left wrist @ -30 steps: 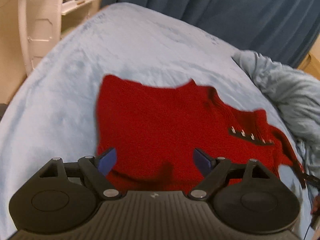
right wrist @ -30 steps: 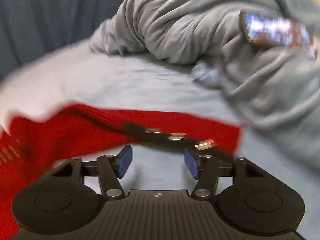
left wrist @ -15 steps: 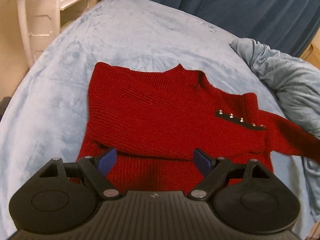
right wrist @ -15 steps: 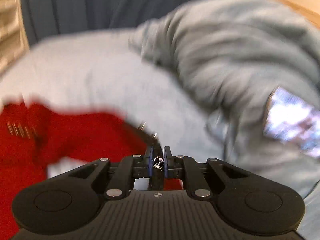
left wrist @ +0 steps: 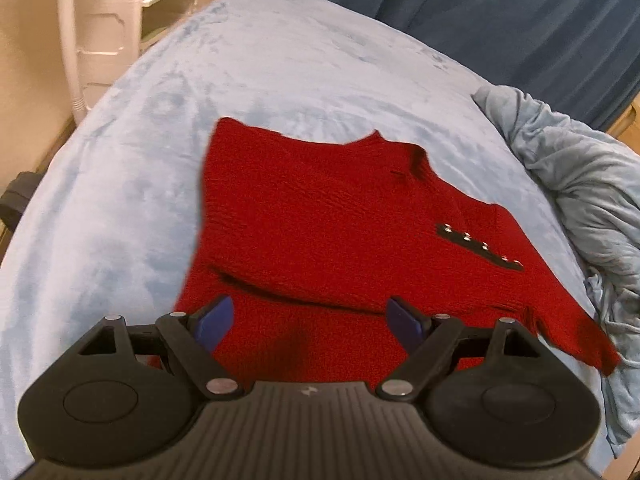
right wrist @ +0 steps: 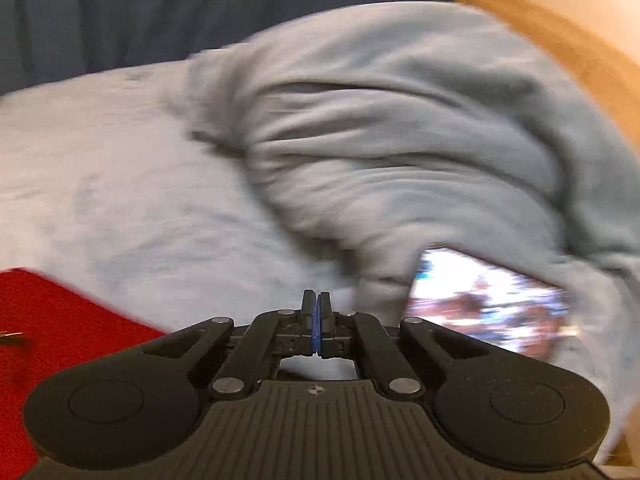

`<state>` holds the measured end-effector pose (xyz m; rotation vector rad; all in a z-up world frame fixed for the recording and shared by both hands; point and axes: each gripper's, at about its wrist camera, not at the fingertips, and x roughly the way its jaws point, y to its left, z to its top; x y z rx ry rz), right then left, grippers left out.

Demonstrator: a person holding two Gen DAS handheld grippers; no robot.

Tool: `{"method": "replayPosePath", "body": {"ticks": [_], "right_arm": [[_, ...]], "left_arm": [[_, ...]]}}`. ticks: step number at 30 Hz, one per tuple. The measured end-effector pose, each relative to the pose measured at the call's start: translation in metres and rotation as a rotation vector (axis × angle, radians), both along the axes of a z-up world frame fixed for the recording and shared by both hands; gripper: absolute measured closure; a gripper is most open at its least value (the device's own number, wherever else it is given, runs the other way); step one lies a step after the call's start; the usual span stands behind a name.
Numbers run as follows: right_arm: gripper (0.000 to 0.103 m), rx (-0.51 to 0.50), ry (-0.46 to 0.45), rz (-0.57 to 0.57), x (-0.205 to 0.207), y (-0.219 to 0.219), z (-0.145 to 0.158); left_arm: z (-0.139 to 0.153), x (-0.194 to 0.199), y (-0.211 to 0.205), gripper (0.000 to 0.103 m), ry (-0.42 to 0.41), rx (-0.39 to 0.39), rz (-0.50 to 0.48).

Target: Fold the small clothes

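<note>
Left gripper (left wrist: 309, 322): we see it at the bottom centre of the left wrist view, jaws spread wide, blue pads well apart, nothing between them; it hovers above the near part of the sweater
Right gripper (right wrist: 316, 312): we see it at the lower centre of the right wrist view, blue pads pressed flat together; we see no cloth pinched between the pads
Red sweater (left wrist: 340, 232): it lies spread in the centre of the left wrist view, on the blanket; a fold line crosses its lower part just above the left gripper's pads, and one sleeve reaches toward the lower right of the frame
Red sweater, right wrist view (right wrist: 60, 328): we see only a part of it at the lower left edge, beside the gripper body, blurred
Studded black strip (left wrist: 478, 248): it sits on the sweater's right side, slanting down to the right, with a row of small metal studs
Light blue blanket (left wrist: 120, 208): it covers the surface under the sweater and fills the left and upper middle of the frame
Rumpled grey-blue bedding (left wrist: 580, 184): it is heaped at the right edge, just beside the sleeve end
Lit screen (right wrist: 488, 304): it lies on the bedding at the right of the right wrist view, blurred
Dark blue curtain (left wrist: 480, 12): upper right of the frame
White shelf unit (left wrist: 104, 20): upper left
</note>
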<state>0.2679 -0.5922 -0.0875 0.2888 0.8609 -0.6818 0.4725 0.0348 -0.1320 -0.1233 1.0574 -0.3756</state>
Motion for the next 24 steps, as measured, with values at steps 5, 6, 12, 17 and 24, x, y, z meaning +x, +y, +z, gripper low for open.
{"method": "replayPosePath", "body": {"ticks": [5, 6, 12, 17, 24], "right_arm": [[0.032, 0.366, -0.270, -0.122, -0.063, 0.033, -0.054], [0.032, 0.415, -0.291, -0.166, -0.076, 0.039, -0.073], [0.032, 0.626, -0.487, -0.528, -0.117, 0.051, -0.182], [0.058, 0.645, -0.600, -0.648, -0.084, 0.025, -0.193], [0.091, 0.169, -0.430, -0.355, 0.009, 0.064, -0.100]], "left_arm": [[-0.009, -0.007, 0.017, 0.016, 0.036, -0.032, 0.019], [-0.011, -0.011, 0.018, 0.016, 0.045, -0.043, 0.021], [-0.014, -0.032, 0.016, 0.016, 0.080, -0.066, 0.023], [-0.011, -0.038, 0.021, 0.011, 0.081, -0.057, 0.057], [-0.013, -0.033, 0.040, 0.011, 0.082, -0.040, 0.089]]}}
